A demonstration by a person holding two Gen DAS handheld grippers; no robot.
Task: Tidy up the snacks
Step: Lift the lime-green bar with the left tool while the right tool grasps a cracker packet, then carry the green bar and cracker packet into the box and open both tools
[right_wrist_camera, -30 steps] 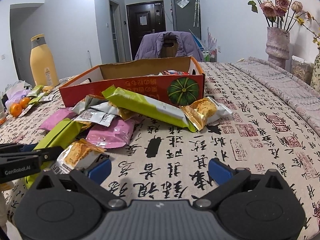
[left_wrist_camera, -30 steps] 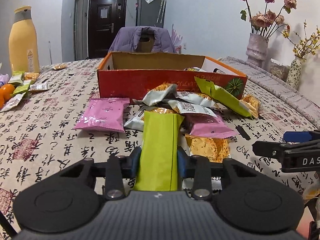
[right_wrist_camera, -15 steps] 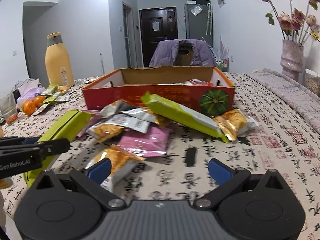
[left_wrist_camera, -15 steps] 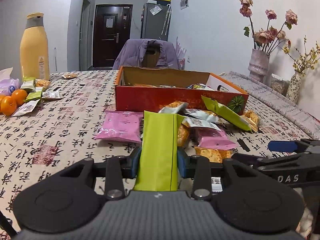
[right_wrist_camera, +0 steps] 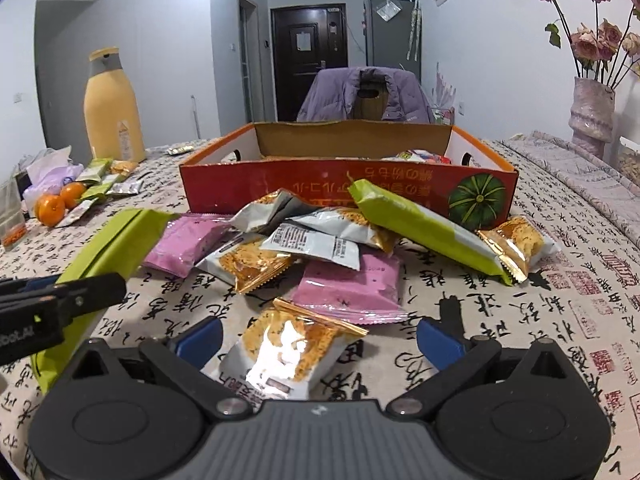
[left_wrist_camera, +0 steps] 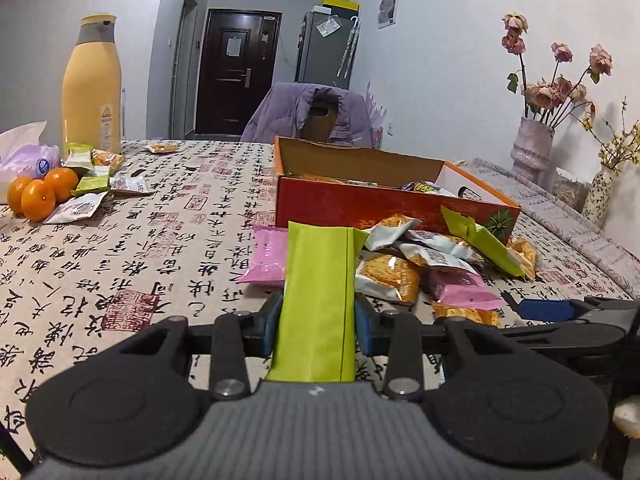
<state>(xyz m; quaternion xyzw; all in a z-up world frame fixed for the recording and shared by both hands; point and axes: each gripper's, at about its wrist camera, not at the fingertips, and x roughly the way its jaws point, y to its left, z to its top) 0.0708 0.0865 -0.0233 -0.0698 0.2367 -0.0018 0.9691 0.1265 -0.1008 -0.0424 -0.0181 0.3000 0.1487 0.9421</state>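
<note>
1. While the left gripper [left_wrist_camera: 318,326] pinches the green packet [left_wrist_camera: 320,300] across its width, the packet juts forward past the pads toward twelve o'clock; it is a slick film, so I judge it could slide out if the wrist tips or swings hard on the way to the red box [left_wrist_camera: 384,204].
2. Because the right gripper [right_wrist_camera: 318,334] stands spread and empty over the orange-and-white packet [right_wrist_camera: 292,348], which lies between its fingers without being pressed, a close here may catch only the crimped edge; the packet could skid or crumple.
3. Since the left gripper sits at nine o'clock in the right wrist view, just beside the right one, the two tools may knock together if both advance at once.
4. Loose snacks [right_wrist_camera: 320,240] heap against the box's near wall at twelve o'clock; a low carry could snag the long green bar [right_wrist_camera: 424,226] leaning there and scatter the pile across the table [right_wrist_camera: 560,280].
</note>
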